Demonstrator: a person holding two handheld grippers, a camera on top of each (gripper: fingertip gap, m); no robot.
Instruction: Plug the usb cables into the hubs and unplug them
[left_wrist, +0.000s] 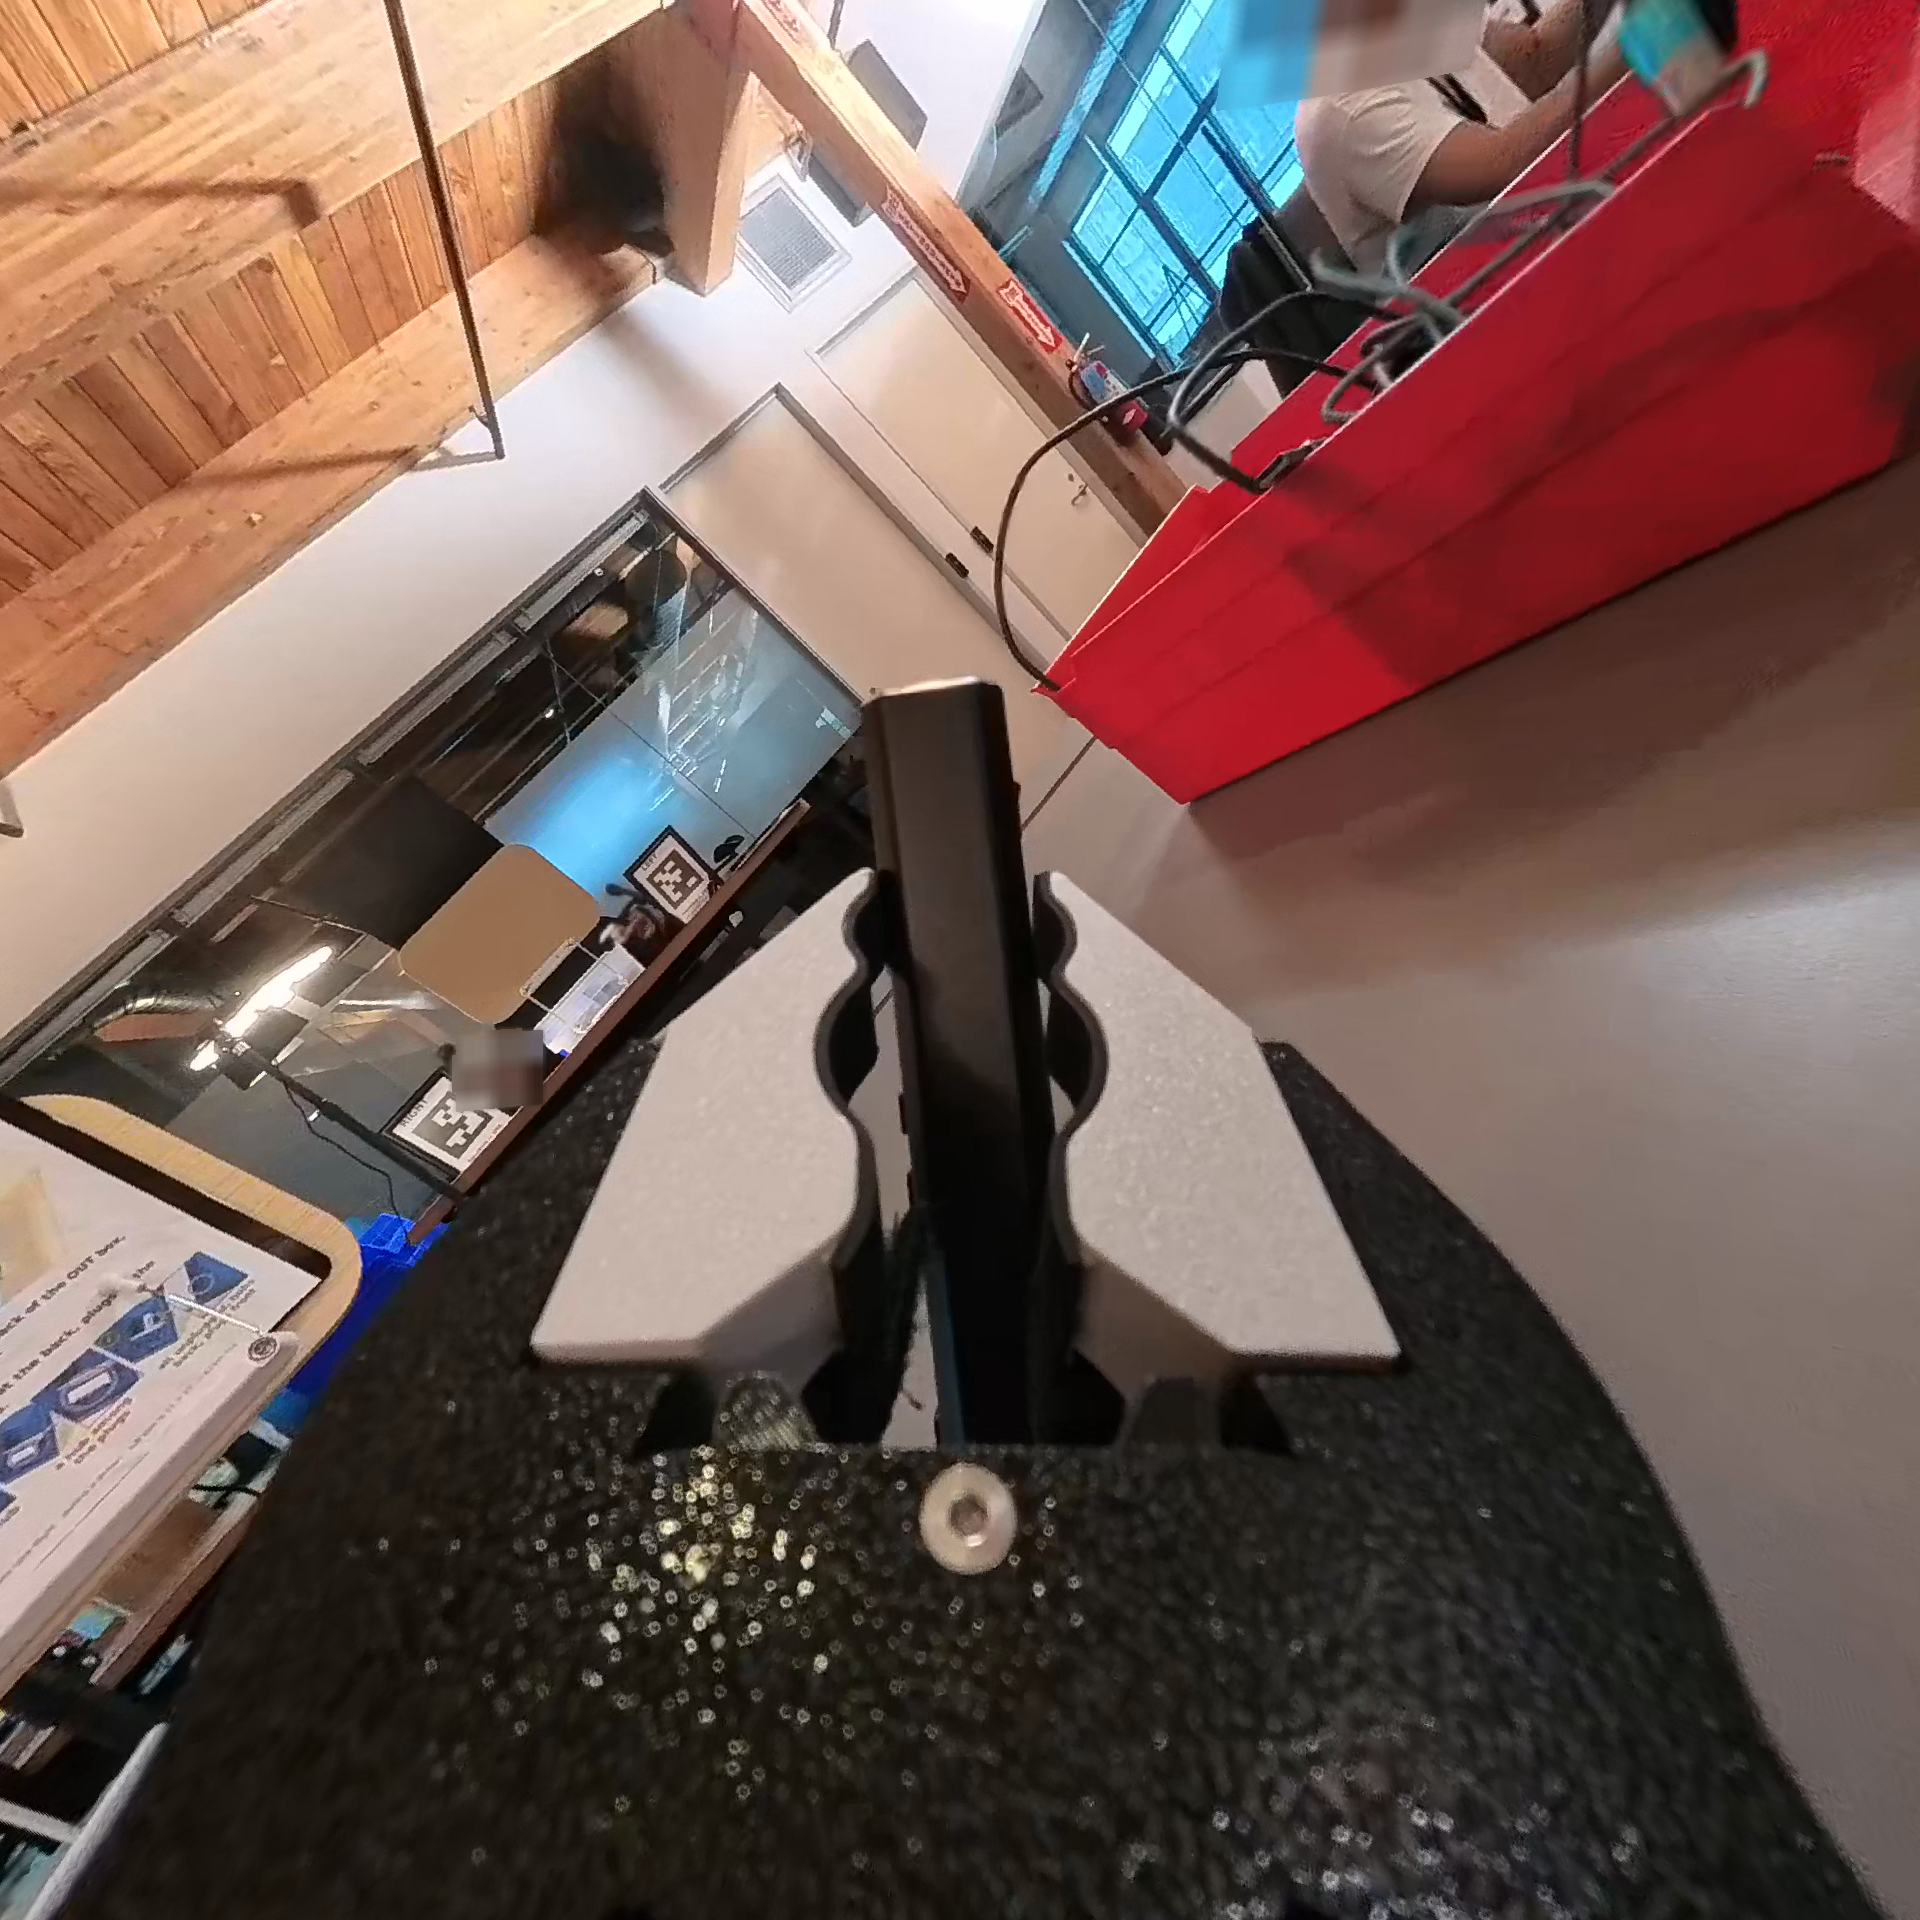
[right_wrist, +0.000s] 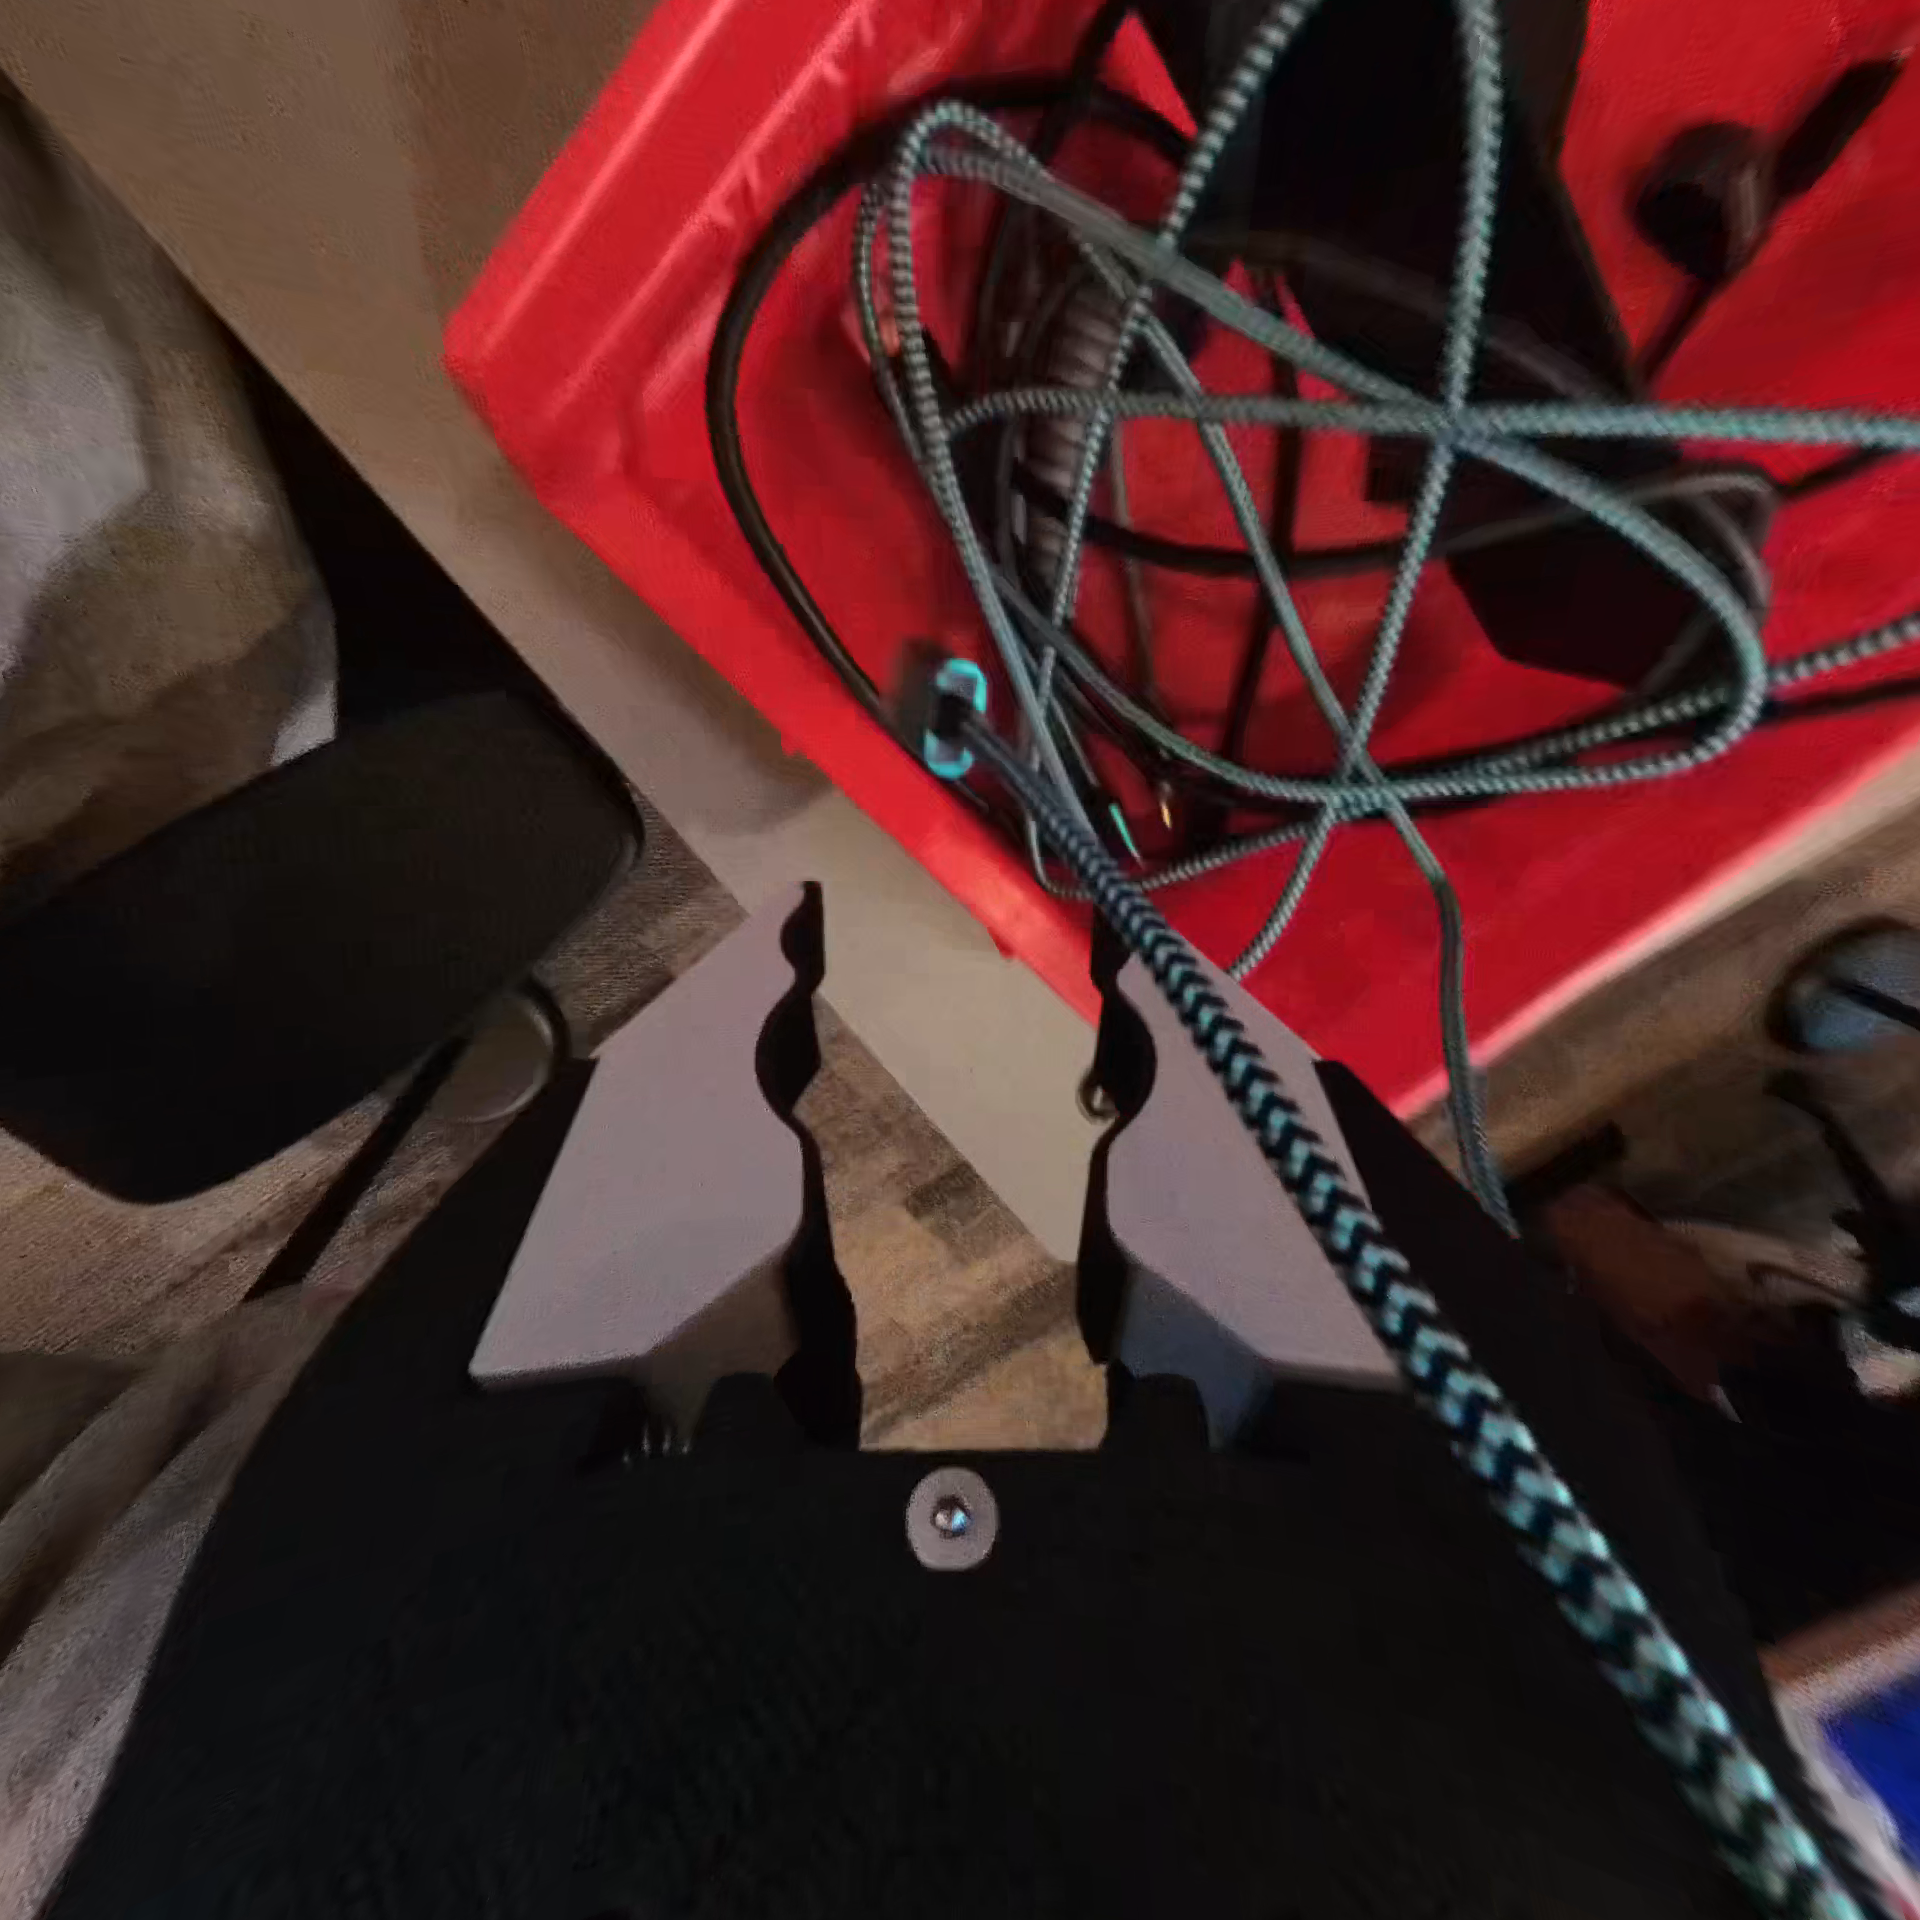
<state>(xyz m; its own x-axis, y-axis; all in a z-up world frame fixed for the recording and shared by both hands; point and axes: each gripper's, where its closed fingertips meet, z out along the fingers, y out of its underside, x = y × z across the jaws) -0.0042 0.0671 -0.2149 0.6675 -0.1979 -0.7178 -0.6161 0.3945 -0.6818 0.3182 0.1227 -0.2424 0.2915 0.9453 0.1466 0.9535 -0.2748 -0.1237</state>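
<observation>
Black hub (left_wrist: 951, 997): one slim bar, clamped between your left gripper's (left_wrist: 954, 883) two grey fingers.
Right gripper (right_wrist: 961, 925): fingers spread apart, holding nothing.
Braided cable (right_wrist: 1351, 1226): one teal-and-black length draped over your right finger.
Red bin (right_wrist: 665, 343): one, on the table, holding several tangled cables; count unclear.

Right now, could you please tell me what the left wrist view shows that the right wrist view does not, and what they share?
Only the left wrist view shows the left claw shut on a black hub, with a person seated beyond the red bin. Only the right wrist view shows the right claw open and empty, a braided cable lying across its right finger, and the tangle of cables inside the bin. Both show the red bin with cables.
</observation>
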